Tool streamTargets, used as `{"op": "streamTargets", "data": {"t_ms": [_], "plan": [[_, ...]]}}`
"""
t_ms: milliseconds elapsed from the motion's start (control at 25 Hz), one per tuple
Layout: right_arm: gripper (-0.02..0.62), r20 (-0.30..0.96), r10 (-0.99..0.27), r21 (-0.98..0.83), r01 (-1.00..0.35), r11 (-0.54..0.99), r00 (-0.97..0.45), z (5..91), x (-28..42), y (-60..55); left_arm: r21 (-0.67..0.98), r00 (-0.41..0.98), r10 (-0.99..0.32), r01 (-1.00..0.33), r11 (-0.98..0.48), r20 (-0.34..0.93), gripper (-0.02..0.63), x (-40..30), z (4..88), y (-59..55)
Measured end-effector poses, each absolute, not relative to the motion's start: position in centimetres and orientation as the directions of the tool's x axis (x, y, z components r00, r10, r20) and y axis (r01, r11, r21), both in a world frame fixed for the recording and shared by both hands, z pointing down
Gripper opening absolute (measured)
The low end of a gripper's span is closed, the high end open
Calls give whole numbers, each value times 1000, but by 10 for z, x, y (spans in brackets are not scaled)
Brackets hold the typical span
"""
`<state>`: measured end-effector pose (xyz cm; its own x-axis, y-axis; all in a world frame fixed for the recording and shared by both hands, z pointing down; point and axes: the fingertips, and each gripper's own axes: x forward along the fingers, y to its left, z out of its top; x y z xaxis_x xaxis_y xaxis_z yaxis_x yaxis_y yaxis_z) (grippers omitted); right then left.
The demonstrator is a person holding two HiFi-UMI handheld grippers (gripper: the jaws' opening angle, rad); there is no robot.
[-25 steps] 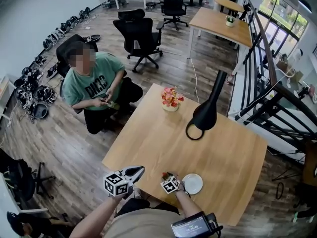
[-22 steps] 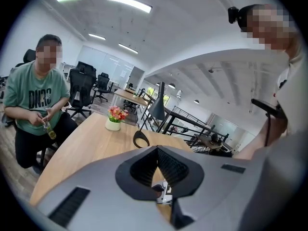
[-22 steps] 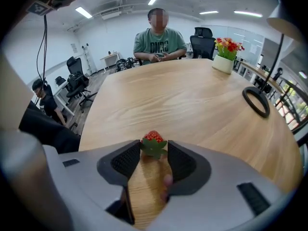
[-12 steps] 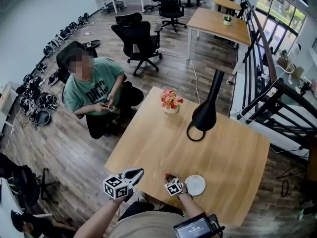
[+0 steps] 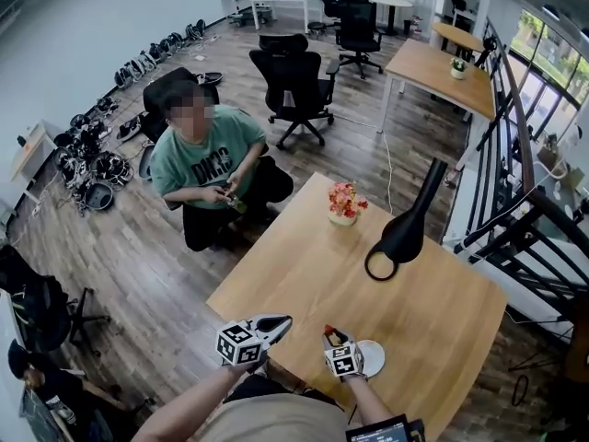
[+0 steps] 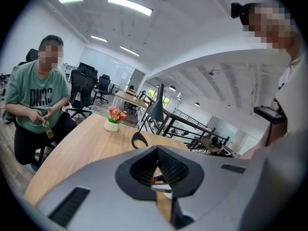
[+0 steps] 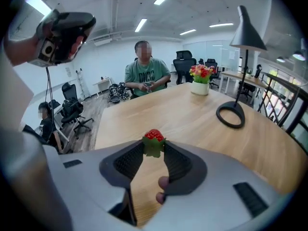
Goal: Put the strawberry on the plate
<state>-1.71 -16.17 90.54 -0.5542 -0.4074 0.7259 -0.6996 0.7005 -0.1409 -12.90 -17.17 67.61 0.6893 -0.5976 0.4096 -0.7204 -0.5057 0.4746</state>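
The strawberry (image 7: pixel 154 135) sits clamped in our right gripper (image 7: pixel 153 147) — jaws just closed on it — held above the table (image 5: pixel 304 274), just beside the plate (image 5: pixel 376 358). We judge only the set-down remains. Our left gripper (image 6: pixel 157 153) waits, jaws together.

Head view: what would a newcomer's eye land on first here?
The red strawberry pinched in the right gripper, whose jaws have just been closing on it, beside the white plate at the near edge of the table. Then the black lamp and the flowers farther back.
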Motion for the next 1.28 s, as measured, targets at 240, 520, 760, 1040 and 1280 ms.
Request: {"op": "streamTargets", "data": {"t_ms": [240, 520, 760, 1040, 1280], "plan": [[140, 663, -486, -144, -734, 664, -570, 854, 18, -173, 479, 695, -604, -714, -512, 390, 5, -108, 673, -173], [140, 562, -580, -139, -759, 636, -589, 793, 45, -191, 479, 690, -625, -715, -509, 365, 5, -100, 664, -178], [140, 501, -632, -164, -781, 602, -592, 744, 70, -189, 495, 698, -630, -703, -511, 341, 5, -86, 657, -171], [140, 444, -668, -170, -788, 592, -597, 711, 87, -188, 512, 708, -633, -687, -516, 312, 5, -75, 655, -179], [140, 432, -690, -193, -807, 558, -581, 698, 118, -178, 530, 736, -615, -655, -539, 283, 4, -50, 655, -183]]}}
